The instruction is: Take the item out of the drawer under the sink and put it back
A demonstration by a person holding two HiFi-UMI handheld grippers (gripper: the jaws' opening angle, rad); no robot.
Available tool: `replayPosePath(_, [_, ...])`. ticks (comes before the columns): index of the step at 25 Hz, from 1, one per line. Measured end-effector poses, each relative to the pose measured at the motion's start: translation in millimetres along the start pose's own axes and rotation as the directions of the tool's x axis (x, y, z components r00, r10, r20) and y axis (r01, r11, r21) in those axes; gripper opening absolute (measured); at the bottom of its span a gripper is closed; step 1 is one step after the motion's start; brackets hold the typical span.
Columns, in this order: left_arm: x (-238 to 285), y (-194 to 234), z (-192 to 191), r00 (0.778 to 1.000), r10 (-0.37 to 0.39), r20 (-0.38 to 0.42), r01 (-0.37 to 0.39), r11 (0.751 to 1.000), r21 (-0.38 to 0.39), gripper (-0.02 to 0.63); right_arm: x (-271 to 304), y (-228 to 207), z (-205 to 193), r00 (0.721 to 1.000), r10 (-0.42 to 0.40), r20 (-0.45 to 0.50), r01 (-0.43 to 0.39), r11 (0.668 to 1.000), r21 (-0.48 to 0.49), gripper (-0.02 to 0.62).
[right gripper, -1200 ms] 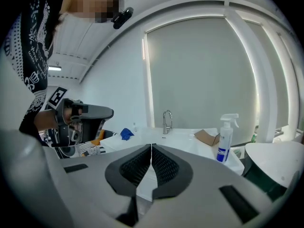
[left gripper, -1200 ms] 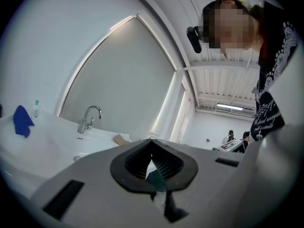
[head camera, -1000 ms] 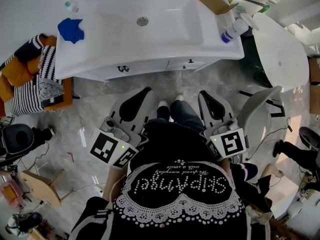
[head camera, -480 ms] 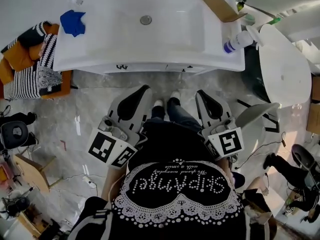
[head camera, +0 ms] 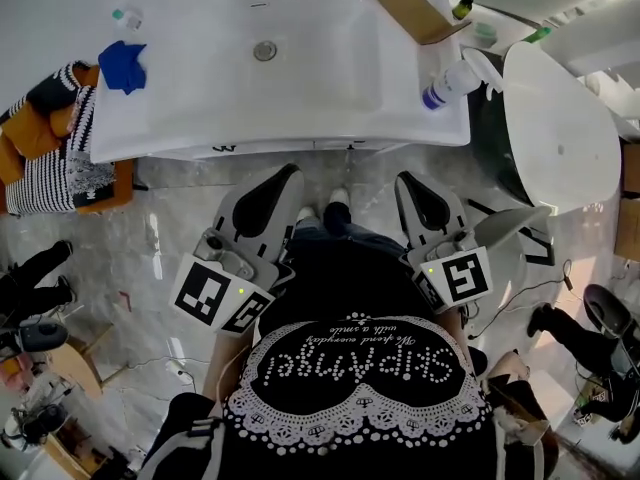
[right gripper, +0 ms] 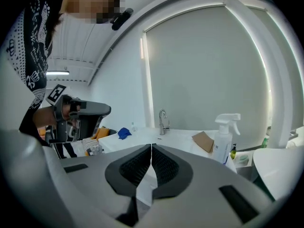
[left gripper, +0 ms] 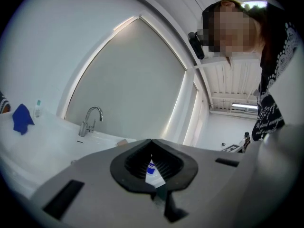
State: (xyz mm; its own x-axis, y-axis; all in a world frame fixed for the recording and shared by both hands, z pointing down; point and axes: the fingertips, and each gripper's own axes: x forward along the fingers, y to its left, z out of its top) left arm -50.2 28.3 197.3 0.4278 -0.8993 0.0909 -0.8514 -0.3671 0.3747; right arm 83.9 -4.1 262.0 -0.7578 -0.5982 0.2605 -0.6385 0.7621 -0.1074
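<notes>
The white sink vanity [head camera: 300,118] fills the top of the head view. Its drawer fronts [head camera: 290,148] below the basin are closed, with small dark handles; whatever lies inside is hidden. My left gripper [head camera: 290,172] is held level a short way in front of the drawers, jaws together and empty. My right gripper [head camera: 404,179] is beside it on the right, also shut with nothing between its jaws. In the left gripper view the jaw tips [left gripper: 152,140] meet below the faucet [left gripper: 90,119]. In the right gripper view the shut jaws [right gripper: 151,146] point at the vanity top.
On the vanity top are a blue cloth [head camera: 122,65], a small bottle [head camera: 125,15], a piece of cardboard [head camera: 405,3] and a spray bottle [head camera: 445,83]. A striped basket [head camera: 55,168] stands at the left, a large white fixture [head camera: 560,118] at the right. Other people's legs show at both floor edges.
The vanity has come closer to both grippers in the head view, and both now sit just before the drawer fronts. Both grippers stayed shut and empty.
</notes>
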Motion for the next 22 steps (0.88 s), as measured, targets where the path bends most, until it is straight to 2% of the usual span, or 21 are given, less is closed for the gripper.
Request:
replayPosePath(9, [10.2, 1.7, -4.8, 1.000, -0.013, -0.001, 0.013, 1.000, -0.024, 0.005, -2.1, -13.0, -3.8, 0.999, -0.032, -0.019, 0.032, 0.999, 0.014, 0.018])
replayPosePath(22, [-24.9, 44.9, 18.7, 1.000, -0.008, -0.030, 0.008, 1.000, -0.015, 0.005, 22.1, 33.9, 11.1, 0.997, -0.072, -0.012, 0.072, 0.997, 0.027, 0.018])
